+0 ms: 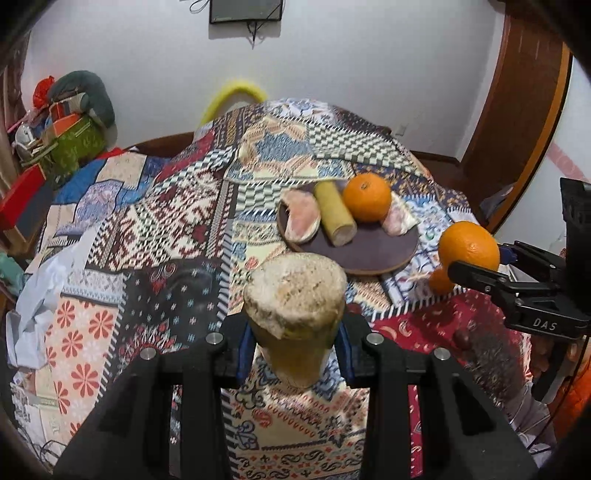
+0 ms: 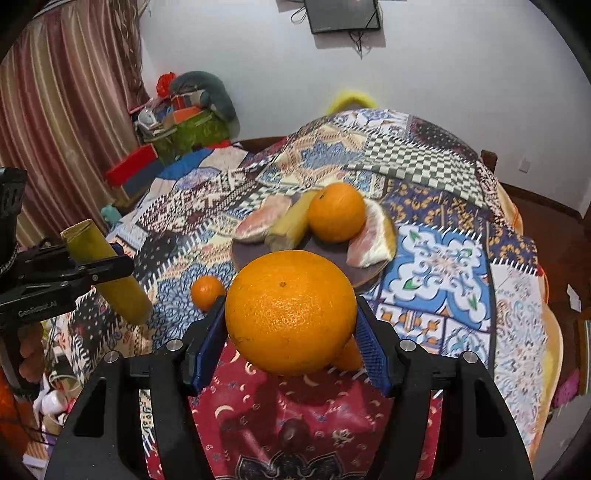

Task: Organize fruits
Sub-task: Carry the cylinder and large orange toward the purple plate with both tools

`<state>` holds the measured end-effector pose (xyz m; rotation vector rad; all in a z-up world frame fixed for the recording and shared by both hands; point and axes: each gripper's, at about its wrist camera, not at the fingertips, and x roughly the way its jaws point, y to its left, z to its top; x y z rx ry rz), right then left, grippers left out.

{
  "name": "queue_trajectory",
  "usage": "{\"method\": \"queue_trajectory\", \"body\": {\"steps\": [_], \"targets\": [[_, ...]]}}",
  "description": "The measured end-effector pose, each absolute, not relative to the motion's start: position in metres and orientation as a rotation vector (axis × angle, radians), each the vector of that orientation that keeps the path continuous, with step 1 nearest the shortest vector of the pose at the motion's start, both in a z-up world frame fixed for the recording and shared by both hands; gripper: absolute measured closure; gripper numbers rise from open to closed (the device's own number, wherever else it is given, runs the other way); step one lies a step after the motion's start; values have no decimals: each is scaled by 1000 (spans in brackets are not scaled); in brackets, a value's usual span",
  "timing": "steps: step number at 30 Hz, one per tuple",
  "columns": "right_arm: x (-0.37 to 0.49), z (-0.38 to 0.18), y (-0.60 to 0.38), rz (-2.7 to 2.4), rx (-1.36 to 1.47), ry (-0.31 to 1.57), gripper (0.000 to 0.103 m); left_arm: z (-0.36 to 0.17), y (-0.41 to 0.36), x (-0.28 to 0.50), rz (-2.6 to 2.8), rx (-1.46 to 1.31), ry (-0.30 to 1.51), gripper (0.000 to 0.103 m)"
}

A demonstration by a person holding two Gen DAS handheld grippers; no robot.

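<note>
White walls (image 2: 461, 74) carried a dark mounted screen (image 2: 345, 14), striped curtains (image 2: 62, 110) hung left, and a patchwork cloth (image 1: 166, 221) covered the bench.

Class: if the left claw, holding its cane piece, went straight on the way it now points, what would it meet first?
Probably the plate, at its near rim. The left claw aims down toward it over bare cloth; depth is uncertain.

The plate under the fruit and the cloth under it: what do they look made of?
The plate looks like wood or a wood-look board: its top is matte dark brown and its edge is a paler tan. Which of the two cannot be told. The cloth looks like a printed or woven textile with patchwork patterns. It shows soft folds and no shine.
</note>
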<state>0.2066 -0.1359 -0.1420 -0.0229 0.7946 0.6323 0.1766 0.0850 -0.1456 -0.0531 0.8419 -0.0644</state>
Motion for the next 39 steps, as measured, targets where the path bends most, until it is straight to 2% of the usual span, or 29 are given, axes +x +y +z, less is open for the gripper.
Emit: {"method": "queue_trajectory", "body": {"steps": [16,39], "targets": [[232,-130,-147,609,-12,745,41,-132,62,217,-109,-55,805,67],[275,-160,-123,653,-70,809,41,-167,57,293,-122,-100,888,67]]}}
